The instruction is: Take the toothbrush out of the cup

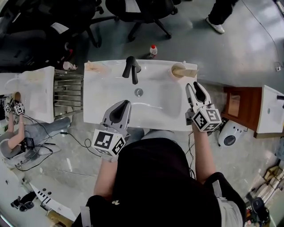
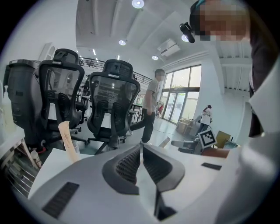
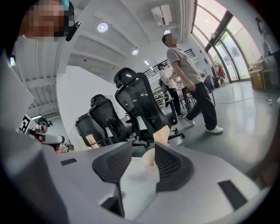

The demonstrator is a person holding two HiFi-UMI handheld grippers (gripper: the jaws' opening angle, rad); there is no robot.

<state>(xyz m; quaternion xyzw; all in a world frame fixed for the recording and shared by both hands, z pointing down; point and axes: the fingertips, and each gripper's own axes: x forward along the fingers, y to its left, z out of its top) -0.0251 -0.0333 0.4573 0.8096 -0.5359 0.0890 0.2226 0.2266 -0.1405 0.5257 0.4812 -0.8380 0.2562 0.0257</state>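
While the cup (image 3: 148, 159) is hiding partly behind one jaw, the toothbrush (image 1: 187, 69) is leaning in it at the back right corner of the sink (image 1: 97, 91), just ahead of the right hand-held gripper (image 1: 194, 87), gaping empty.

Grey floor (image 1: 248, 53); black office chairs (image 2: 113, 96); tall windows (image 2: 181, 94); ceiling lights (image 2: 138, 3).

Your sink (image 1: 102, 99) reads plain white with a black faucet (image 1: 131, 67); cup (image 1: 176, 71) is pale peach, toothbrush (image 1: 191, 71) light tan. Your left gripper (image 1: 127, 103) and right gripper (image 1: 194, 85) are both light grey shells with dark grey ribbed fingers (image 2: 129, 165), each with a cube of black-and-white square markers. Floor (image 1: 248, 53) is glossy grey, your top (image 1: 164, 186) black, chairs (image 3: 140, 107) black mesh.
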